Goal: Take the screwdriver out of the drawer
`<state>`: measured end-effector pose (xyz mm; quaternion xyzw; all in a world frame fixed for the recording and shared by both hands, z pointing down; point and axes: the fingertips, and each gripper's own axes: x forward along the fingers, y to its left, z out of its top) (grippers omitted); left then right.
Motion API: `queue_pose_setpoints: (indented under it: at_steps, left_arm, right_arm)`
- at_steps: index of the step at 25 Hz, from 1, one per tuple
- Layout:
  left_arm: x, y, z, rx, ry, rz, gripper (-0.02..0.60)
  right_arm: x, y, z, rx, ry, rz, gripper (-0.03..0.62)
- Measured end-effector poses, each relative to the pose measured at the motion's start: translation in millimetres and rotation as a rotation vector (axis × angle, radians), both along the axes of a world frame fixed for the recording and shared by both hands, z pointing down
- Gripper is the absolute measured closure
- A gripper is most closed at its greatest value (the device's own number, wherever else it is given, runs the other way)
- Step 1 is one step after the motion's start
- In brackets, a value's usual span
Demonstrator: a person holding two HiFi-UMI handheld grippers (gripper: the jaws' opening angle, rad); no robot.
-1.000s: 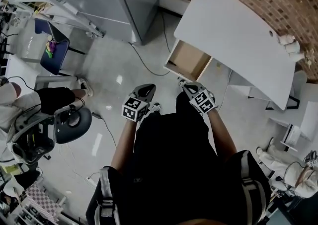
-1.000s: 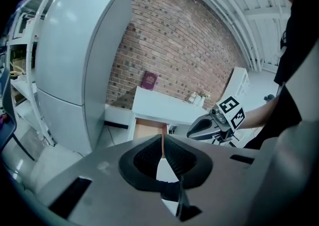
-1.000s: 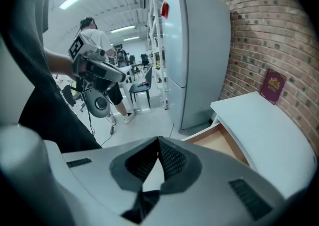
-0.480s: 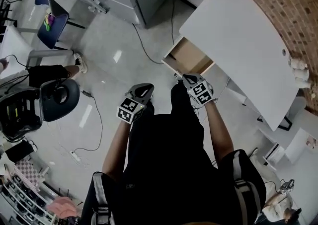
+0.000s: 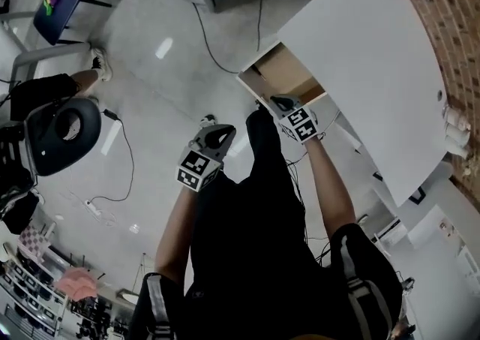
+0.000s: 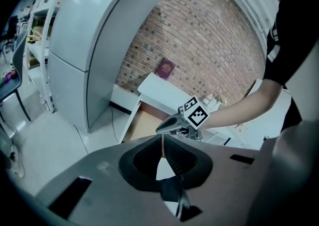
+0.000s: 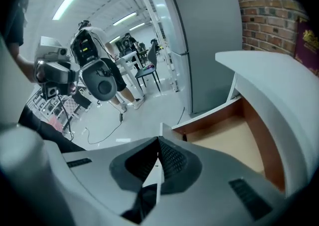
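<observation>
A black cable (image 5: 212,52) trails over the grey floor (image 5: 150,106), left of the open drawer (image 5: 289,76) under the white desk (image 5: 360,53). The left gripper (image 5: 218,131) hangs clenched and empty above the floor. The right gripper (image 5: 278,100), also clenched and empty, sits at the drawer's front edge. The screwdriver cannot be made out inside.

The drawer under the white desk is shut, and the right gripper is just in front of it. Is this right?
No: the drawer under the white desk is open, as the right gripper view shows its wooden inside. The right gripper is indeed just in front of it.
</observation>
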<state>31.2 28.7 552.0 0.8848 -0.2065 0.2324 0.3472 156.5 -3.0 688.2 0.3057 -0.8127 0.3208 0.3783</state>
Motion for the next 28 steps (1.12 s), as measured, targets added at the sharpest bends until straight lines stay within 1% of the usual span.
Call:
queue_pose_setpoints:
  at_steps: [4,7,10,13,16,20,28]
  left_arm:
    - [-3,0,15,0.006,-0.019,-0.056,0.559]
    - [-6,-3,33,0.017,-0.028,-0.067,0.559]
    - [-9,-13,56,0.007,-0.041,-0.091,0.559]
    - [-12,-22,68,-0.016,-0.024,-0.147,0.558]
    - [-8,-25,74,-0.028,-0.003,-0.18,0.559]
    - [-4,-22,84,-0.042,0.006,-0.192,0.56]
    - [-1,-11,90,-0.062,0.008,-0.185,0.559]
  right_arm:
    - [-2,-13,49,-0.038,0.021,-0.044,0.537]
    - [-7,-26,83,-0.04,0.043,-0.088,0.537]
    - [-11,-38,110,-0.036,0.039,-0.094,0.537]
    - [-13,-47,134,-0.04,0.039,-0.088,0.537]
    - [-11,-51,155,-0.051,0.048,-0.097,0.537]
    - [-15,-57,174,-0.051,0.064,-0.133,0.537]
    - [-13,-62,201,-0.037,0.12,-0.169,0.534]
